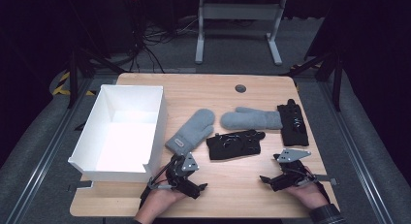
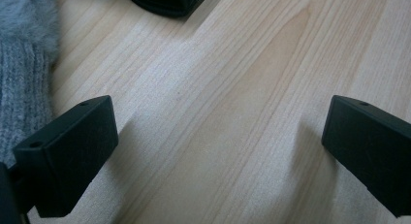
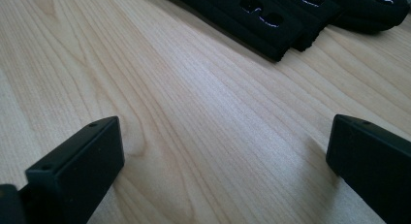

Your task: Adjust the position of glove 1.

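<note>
Left gripper: my left gripper (image 1: 186, 178) sits low over the near edge of the table (image 1: 232, 195), jaws spread wide and holding nothing; in the left gripper view I see bare wood grain between them.
Right gripper: my right gripper (image 1: 283, 178) hangs the same way, jaws apart and unloaded, pointing toward the dark gloves.
Why parked so: I judge both tools wait open at the near edge so either can reach forward to the nearest glove without crossing the other.
Nearest to left: grey mitten (image 1: 191, 131), lying flat and aslant, cuff toward me and just beyond the left jaws; its ribbed knit and fuzzy edge show at the left of the left gripper view (image 2: 22, 83).
Nearest to right: black glove (image 1: 236, 144), flat on the wood between the two tools and a little beyond them; thin pale lines mark its surface in the right gripper view (image 3: 257, 15).
Others: second grey mitten (image 1: 252, 119) lying crosswise farther back, near a second black glove (image 1: 292, 124) at the right edge.
Box: white box (image 1: 155, 132) open on top, standing at the left, just beside the near mitten; I take it as the likely place for the gloves.
Look: mittens soft and thick, should squash under the pads; black gloves thinner, lie flatter.
</note>
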Demonstrator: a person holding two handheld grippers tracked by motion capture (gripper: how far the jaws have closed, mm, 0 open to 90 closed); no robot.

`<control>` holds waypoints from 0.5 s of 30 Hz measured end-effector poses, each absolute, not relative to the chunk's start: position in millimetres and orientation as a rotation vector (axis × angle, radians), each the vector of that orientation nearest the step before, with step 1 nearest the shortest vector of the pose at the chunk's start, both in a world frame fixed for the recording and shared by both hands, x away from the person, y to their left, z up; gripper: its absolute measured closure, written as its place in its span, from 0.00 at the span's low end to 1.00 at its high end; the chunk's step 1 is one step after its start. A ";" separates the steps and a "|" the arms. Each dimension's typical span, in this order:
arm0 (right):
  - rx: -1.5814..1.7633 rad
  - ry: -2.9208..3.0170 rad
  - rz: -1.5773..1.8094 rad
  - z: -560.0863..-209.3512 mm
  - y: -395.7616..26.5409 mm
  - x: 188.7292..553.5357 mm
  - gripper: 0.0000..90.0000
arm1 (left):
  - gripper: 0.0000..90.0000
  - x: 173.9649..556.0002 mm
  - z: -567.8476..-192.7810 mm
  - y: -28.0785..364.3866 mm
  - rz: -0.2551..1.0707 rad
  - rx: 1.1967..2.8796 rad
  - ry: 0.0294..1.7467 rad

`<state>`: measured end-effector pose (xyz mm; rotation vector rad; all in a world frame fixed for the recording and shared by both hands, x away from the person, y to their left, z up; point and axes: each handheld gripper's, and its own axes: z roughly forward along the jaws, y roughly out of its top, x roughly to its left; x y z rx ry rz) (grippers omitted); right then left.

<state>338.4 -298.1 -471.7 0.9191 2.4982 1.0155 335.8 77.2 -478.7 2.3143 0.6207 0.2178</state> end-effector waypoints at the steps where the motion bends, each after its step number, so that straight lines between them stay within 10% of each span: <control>1: 0.918 2.499 1.016 -471.7 -298.2 338.5 0.00 | 0.00 335.8 -478.7 77.2 0.218 2.314 0.621; 15: 0.904 2.548 0.989 -461.7 -298.0 340.7 0.10 | 0.00 336.1 -478.8 77.4 0.213 2.314 0.612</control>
